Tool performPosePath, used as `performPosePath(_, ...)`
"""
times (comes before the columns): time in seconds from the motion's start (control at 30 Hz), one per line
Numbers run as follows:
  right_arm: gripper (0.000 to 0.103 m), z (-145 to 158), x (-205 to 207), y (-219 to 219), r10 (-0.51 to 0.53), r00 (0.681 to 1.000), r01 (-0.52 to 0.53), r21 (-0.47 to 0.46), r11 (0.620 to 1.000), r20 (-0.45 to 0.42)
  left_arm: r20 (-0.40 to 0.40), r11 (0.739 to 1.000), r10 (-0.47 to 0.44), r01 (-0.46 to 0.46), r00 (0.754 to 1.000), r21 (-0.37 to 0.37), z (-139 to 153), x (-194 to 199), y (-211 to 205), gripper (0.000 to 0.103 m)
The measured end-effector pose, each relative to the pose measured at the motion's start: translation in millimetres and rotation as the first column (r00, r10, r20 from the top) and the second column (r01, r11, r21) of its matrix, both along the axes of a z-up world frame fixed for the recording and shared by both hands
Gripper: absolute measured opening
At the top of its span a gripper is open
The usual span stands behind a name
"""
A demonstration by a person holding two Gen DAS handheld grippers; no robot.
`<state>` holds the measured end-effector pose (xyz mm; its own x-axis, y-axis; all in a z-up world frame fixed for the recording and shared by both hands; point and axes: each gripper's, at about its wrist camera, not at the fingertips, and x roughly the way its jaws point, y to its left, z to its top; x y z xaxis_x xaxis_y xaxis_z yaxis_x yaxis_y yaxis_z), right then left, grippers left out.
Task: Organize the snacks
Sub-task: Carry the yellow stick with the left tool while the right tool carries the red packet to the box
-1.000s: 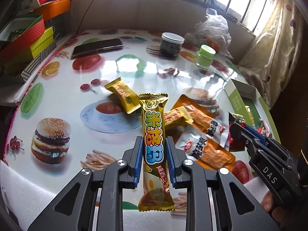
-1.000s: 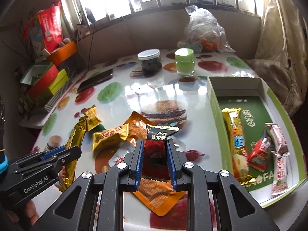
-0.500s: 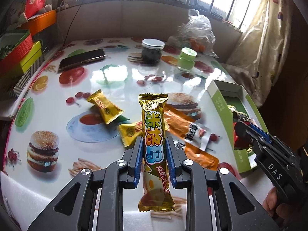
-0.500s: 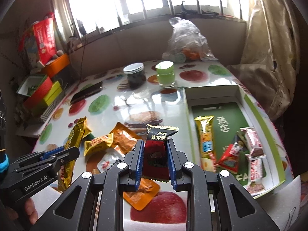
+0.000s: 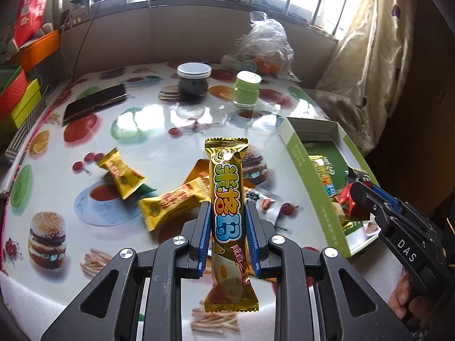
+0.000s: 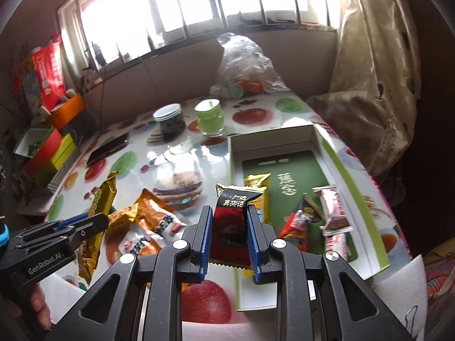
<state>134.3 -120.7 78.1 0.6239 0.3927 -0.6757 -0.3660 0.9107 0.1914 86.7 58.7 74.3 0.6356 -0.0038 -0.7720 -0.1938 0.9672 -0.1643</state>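
Your left gripper (image 5: 227, 221) pinches a long gold foil snack bar (image 5: 229, 207) at mid-length, held upright above the printed glossy tabletop (image 5: 142, 119). Your right gripper (image 6: 229, 227) is clamped on a small black-and-red snack packet (image 6: 231, 216), hanging over the near left wall of the shallow green-and-white cardboard box (image 6: 352, 167).

Risk: the bar is slick foil, so it could slide out or snag that wall on a low entry.

Box contents: another gold bar (image 6: 260, 190), a red packet (image 6: 297, 221), pink-and-white packets (image 6: 332, 207). Loose yellow and orange packets (image 6: 153, 221) lie on the table.
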Motion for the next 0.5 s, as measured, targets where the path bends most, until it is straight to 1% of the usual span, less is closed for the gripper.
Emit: performPosePath(0.5,0.022,-5,12,-38,-0.088,0.996,0.088,-0.007,0.996,-0.016,0.008,0.997,-0.081,0.081,0.997,-0.012,4,28,-31,0.024)
